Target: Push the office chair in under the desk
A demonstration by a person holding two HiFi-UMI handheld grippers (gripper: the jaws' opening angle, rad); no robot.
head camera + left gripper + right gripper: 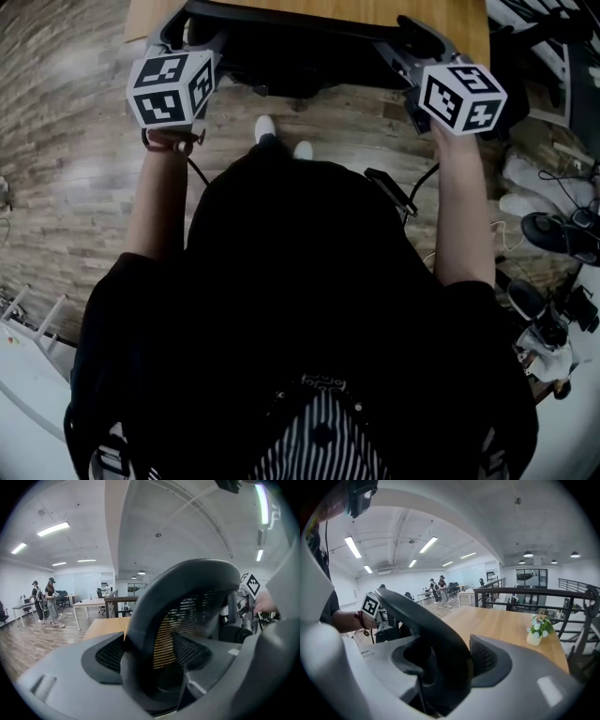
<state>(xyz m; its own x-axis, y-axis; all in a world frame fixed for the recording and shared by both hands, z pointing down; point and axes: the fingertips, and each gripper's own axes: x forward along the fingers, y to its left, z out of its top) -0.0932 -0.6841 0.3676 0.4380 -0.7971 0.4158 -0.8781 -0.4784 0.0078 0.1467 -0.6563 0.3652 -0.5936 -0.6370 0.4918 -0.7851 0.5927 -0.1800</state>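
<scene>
1. Nearest the head camera, the person's black top [281, 309] fills the lower view, and both bare forearms are stretched forward from it.
2. The black office chair [300, 61], mesh-backed on a stiff plastic frame, is found just ahead of the person. It stands hard against the near edge of the light wooden table [450, 17], and its seat is judged to be largely under the top already.
3. The left claw [152, 660] is clamped on the left side of the backrest rim, and the right claw [440, 665] on the right side. Each gap is filled by the rim.
4. The chair is judged fairly heavy but easily rolled over the plank floor [75, 187]. The frame is rigid and a little smooth, while the mesh would give. Hold is therefore best taken on the rim, at both sides, so that swivelling is checked.
5. The chair is faced toward the table, with its back to the person. The long axis of the rim runs left to right, parallel to the table edge.
</scene>
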